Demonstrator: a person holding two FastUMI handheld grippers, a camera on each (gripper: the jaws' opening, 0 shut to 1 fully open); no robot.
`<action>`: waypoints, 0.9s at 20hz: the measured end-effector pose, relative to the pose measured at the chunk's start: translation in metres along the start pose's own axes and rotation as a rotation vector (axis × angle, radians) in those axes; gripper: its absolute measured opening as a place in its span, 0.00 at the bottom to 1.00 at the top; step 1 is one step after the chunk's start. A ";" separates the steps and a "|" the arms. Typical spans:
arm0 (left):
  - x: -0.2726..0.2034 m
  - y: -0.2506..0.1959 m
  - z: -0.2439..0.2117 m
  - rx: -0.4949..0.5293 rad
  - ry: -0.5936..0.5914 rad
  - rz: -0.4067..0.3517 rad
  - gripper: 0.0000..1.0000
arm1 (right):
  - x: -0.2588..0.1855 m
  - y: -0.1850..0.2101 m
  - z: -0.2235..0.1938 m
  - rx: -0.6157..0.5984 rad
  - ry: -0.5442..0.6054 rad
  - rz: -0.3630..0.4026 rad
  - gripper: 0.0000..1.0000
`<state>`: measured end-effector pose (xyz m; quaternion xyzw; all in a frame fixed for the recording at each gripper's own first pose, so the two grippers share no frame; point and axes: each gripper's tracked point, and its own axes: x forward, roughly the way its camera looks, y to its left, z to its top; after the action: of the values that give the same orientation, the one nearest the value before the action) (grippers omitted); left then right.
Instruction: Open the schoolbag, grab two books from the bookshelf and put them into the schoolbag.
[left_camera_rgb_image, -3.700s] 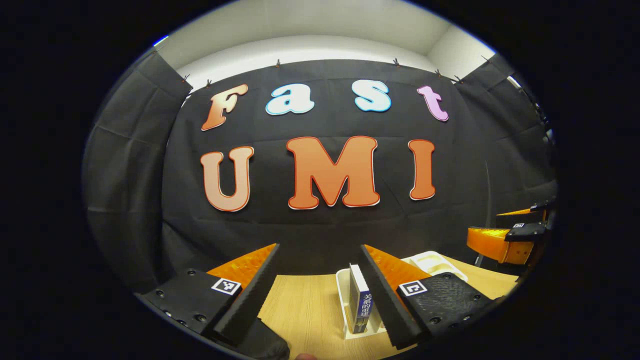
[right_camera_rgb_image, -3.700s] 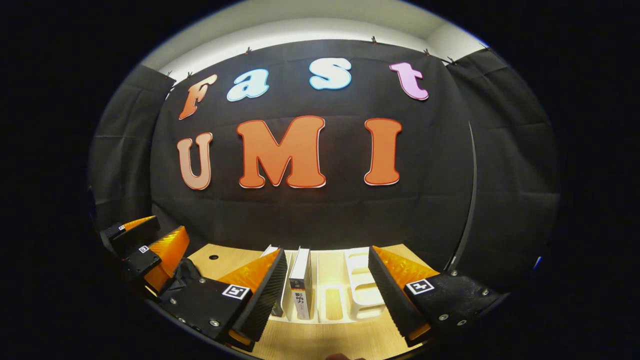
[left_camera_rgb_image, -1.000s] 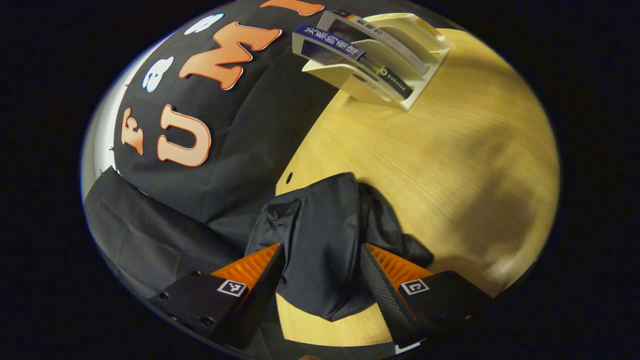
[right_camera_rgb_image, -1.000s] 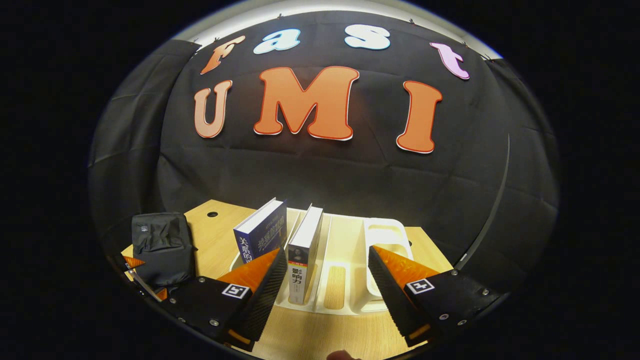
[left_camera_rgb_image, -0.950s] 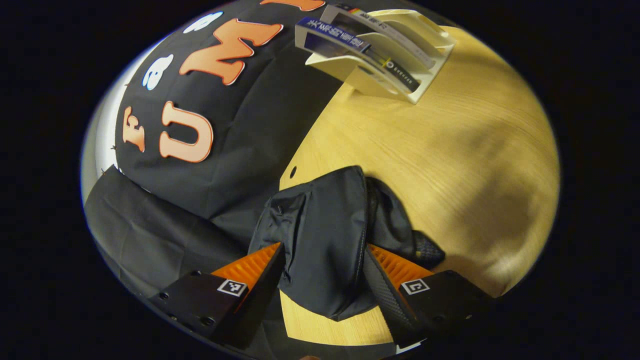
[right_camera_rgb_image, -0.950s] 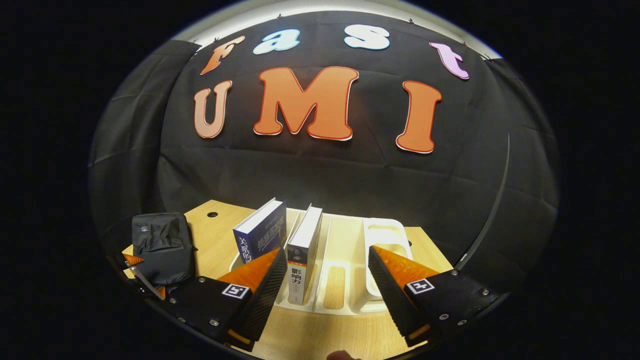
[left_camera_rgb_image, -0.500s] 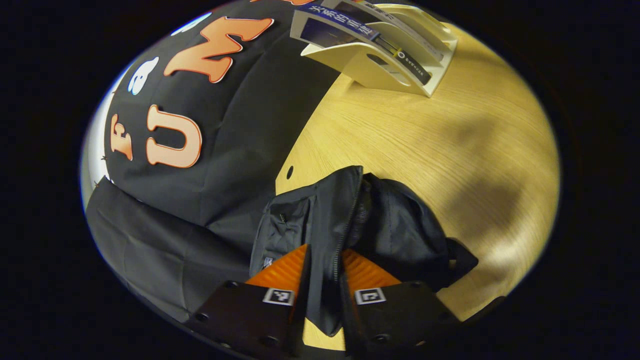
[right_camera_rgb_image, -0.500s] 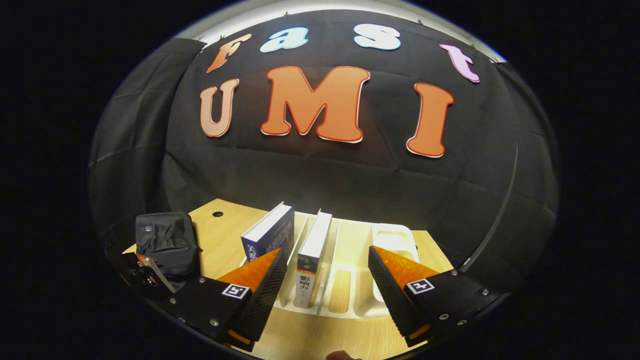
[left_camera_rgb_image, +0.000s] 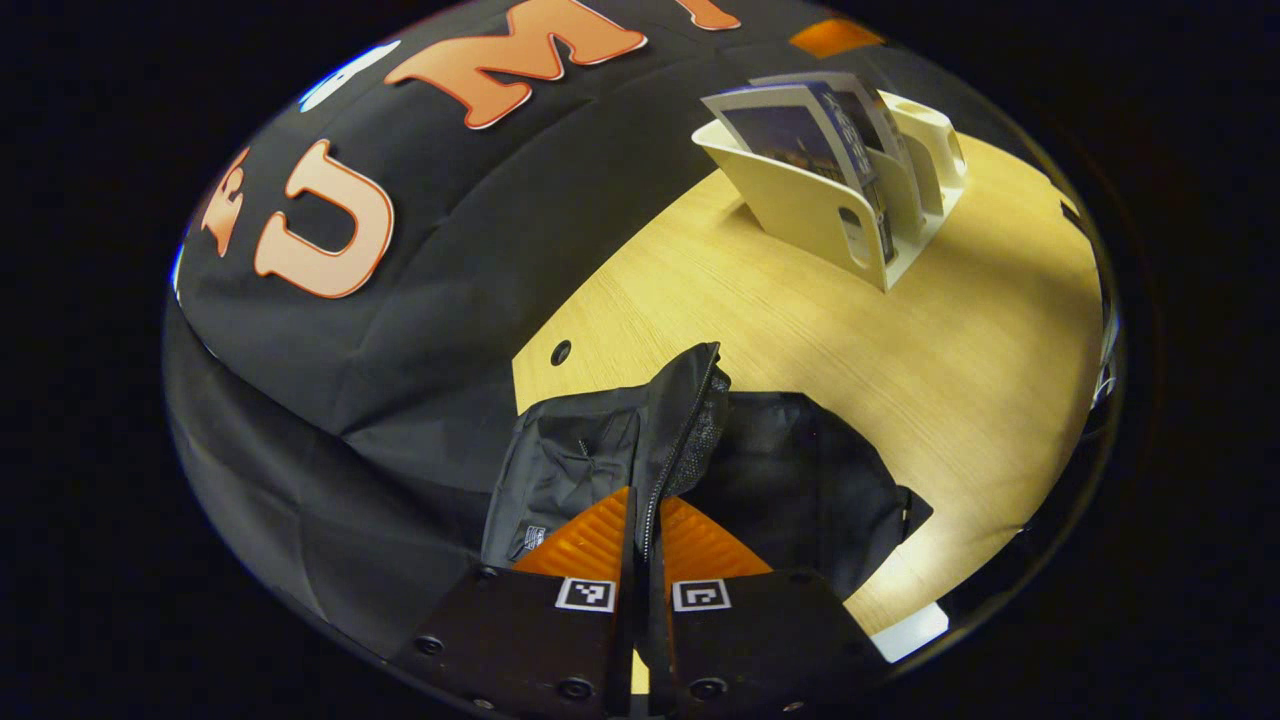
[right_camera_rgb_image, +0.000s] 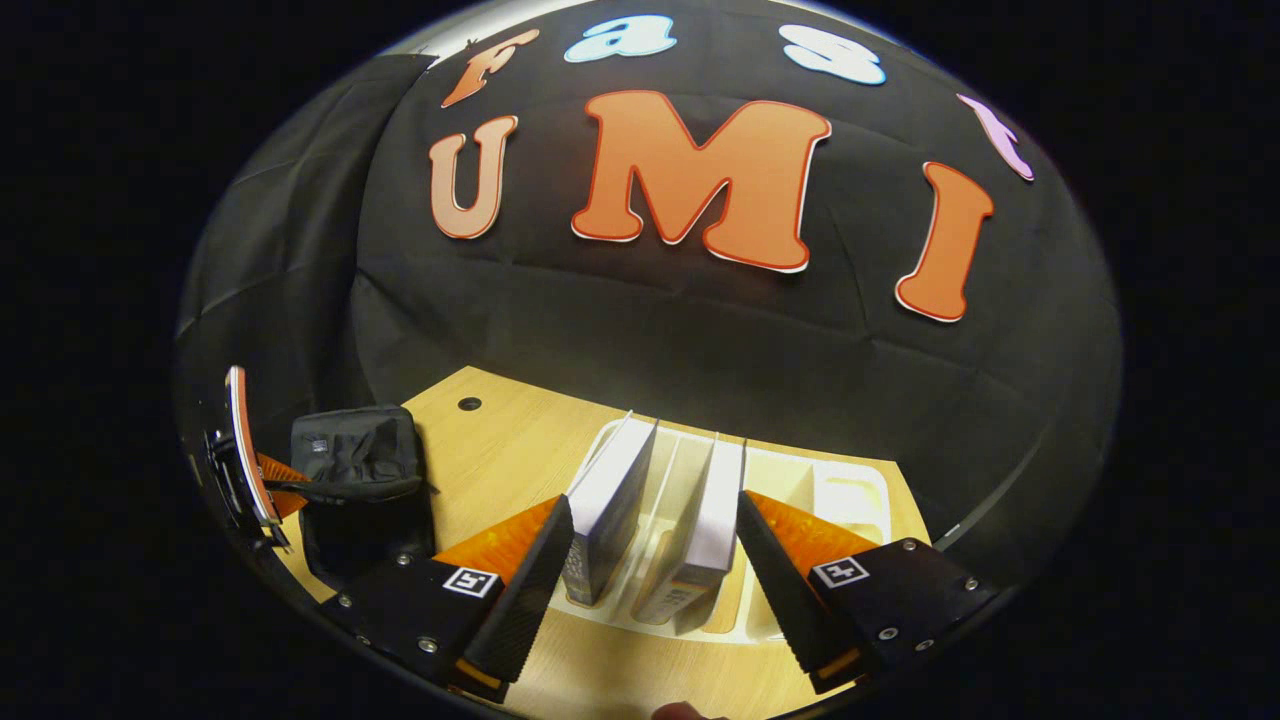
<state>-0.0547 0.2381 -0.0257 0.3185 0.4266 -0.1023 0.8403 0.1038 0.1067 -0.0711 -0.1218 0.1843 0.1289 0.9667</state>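
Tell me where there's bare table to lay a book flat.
The widest bare stretch of table lies between the schoolbag and the white bookshelf. A narrower bare strip runs past the table's hole toward the wall. It is crowded at the schoolbag, where the left gripper pinches the zipper edge.

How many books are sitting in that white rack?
2. In the right gripper view, the left book leans in the white rack's leftmost slot, and the right book stands in the next slot, between the open right gripper's fingers. None looks hidden.
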 end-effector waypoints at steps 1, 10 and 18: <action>-0.002 0.008 0.001 -0.006 -0.003 -0.033 0.07 | 0.006 0.004 0.004 -0.004 0.019 0.000 0.98; -0.018 0.065 0.013 0.001 -0.007 -0.304 0.05 | 0.045 0.036 0.010 0.039 0.311 0.042 0.99; -0.017 0.092 0.023 0.031 0.017 -0.449 0.05 | 0.084 0.035 -0.002 0.053 0.572 0.013 0.99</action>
<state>-0.0094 0.2934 0.0384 0.2293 0.4923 -0.2907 0.7877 0.1683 0.1564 -0.1120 -0.1269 0.4535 0.0905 0.8775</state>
